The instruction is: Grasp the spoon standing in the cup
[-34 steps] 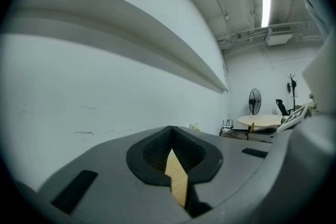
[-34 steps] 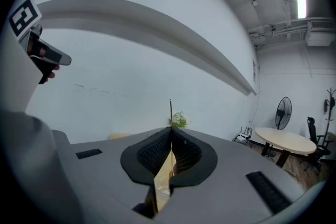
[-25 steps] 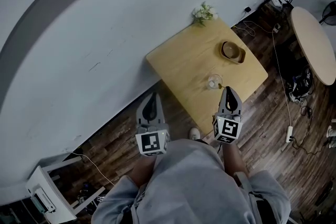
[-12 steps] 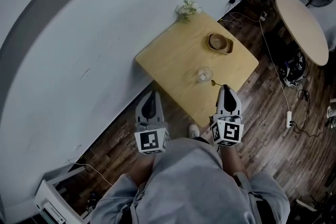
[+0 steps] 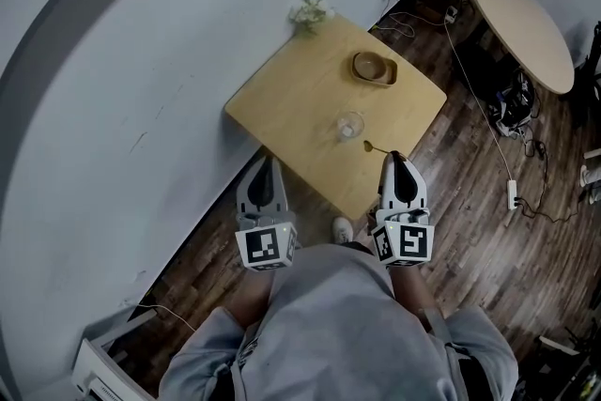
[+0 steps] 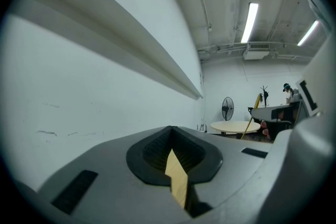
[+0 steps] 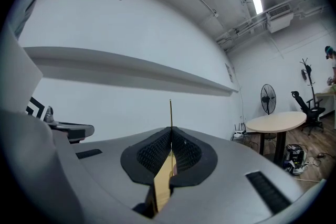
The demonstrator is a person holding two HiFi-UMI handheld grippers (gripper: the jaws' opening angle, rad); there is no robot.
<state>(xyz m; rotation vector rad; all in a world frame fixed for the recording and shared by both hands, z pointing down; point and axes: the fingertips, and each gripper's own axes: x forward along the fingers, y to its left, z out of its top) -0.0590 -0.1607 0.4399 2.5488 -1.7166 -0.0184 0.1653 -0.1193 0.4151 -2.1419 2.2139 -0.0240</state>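
Between right gripper (image 5: 393,157) jaws — spoon (image 7: 170,113), clamped.

The head camera is looking steeply down over the left gripper (image 5: 264,168) and right gripper (image 5: 395,161); their own cameras are facing level along the jaws (very close), sharing the round table (image 6: 234,126).

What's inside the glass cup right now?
Nothing visible in the cup; the spoon is outside it, clamped in the right tool. Too small to tell any liquid.

R claw (image 7: 170,131) clamps thin spoon (image 7: 170,112) w/ handle upright.
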